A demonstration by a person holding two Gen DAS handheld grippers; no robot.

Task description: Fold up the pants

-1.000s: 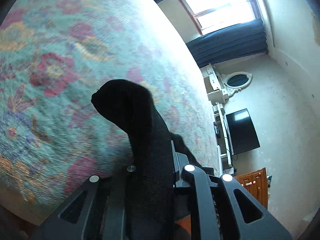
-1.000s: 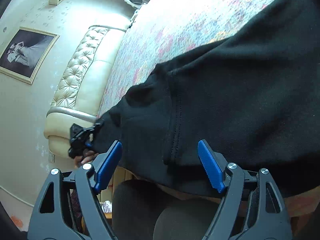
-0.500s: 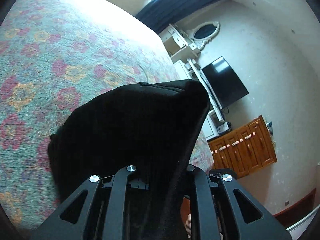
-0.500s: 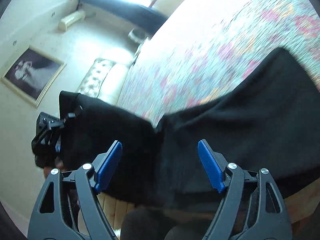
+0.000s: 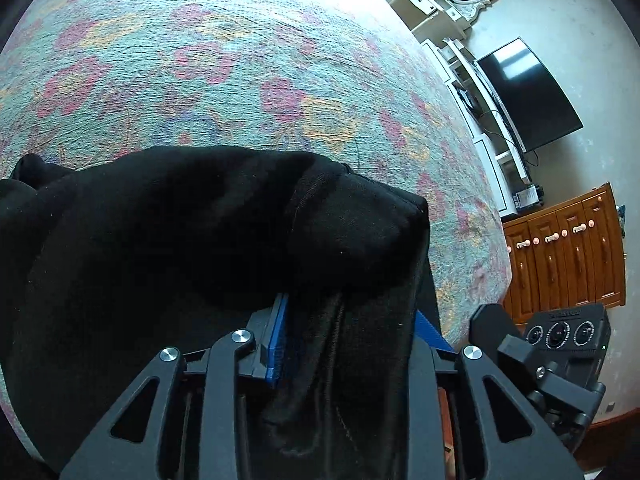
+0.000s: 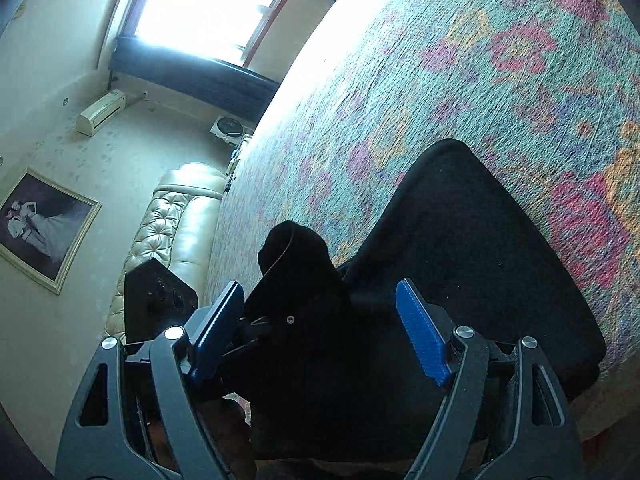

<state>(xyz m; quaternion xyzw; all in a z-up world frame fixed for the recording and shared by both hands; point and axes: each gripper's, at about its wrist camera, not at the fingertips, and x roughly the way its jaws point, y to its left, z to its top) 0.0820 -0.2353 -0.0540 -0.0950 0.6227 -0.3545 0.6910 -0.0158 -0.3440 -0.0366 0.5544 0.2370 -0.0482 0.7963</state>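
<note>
Pants (image 5: 208, 232) bunch between opening left fingers (image 5: 280, 332).

1 black pants (image 5: 180, 240), 2 grippers (image 5: 348, 344) (image 6: 320, 332), 1 bed (image 5: 240, 60), 1 TV (image 5: 528, 92).

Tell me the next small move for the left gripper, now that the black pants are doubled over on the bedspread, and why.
Probably let go fully and draw the left gripper straight back. Its jaws are opening, yet a strip of the black pants hangs between them, while the carried end lies on the floral bedspread. The right gripper is open, so nothing pins the fold.
</note>
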